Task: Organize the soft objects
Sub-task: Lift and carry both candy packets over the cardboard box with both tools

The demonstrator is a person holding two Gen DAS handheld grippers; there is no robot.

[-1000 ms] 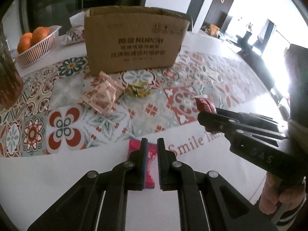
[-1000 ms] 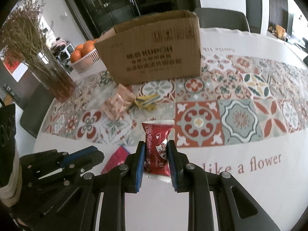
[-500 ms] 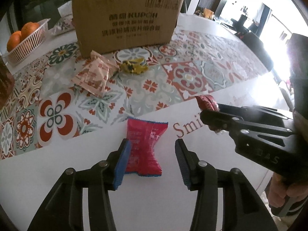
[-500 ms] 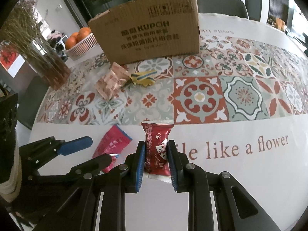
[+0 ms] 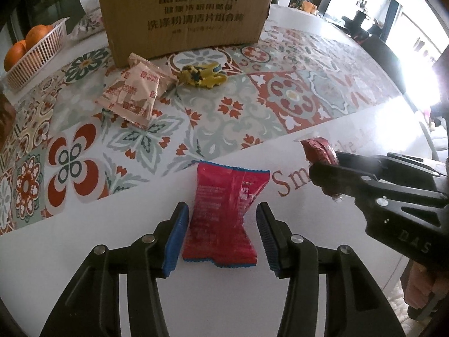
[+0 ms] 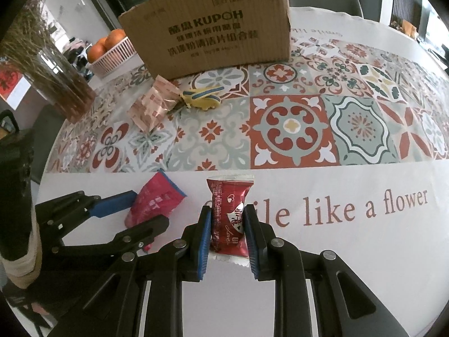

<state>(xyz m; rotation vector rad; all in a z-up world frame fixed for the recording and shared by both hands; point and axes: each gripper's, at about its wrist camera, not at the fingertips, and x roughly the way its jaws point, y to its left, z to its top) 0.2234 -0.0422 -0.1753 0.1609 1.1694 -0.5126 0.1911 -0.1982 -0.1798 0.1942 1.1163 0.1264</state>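
Observation:
A pink snack packet (image 5: 224,210) lies flat on the white part of the tablecloth. My left gripper (image 5: 221,216) stands open around it, its blue pads clear of the packet on both sides. From the right wrist view that packet (image 6: 157,199) shows between the left gripper (image 6: 148,209) fingers. My right gripper (image 6: 228,213) is shut on a dark red packet (image 6: 227,196), held upright just above the cloth, to the right of the pink one. In the left wrist view the right gripper (image 5: 317,168) and its red packet (image 5: 318,147) sit at the right.
A cardboard box (image 5: 190,14) stands at the back of the table. In front of it lie beige packets (image 5: 132,92) and a yellow soft toy (image 5: 202,75). A basket of oranges (image 5: 31,53) sits back left, with a vase of dried stems (image 6: 56,84) nearer.
My left gripper has opened and let go of the pink packet, which now lies on the cloth. Both grippers have sunk closer to the table; the right one keeps its hold.

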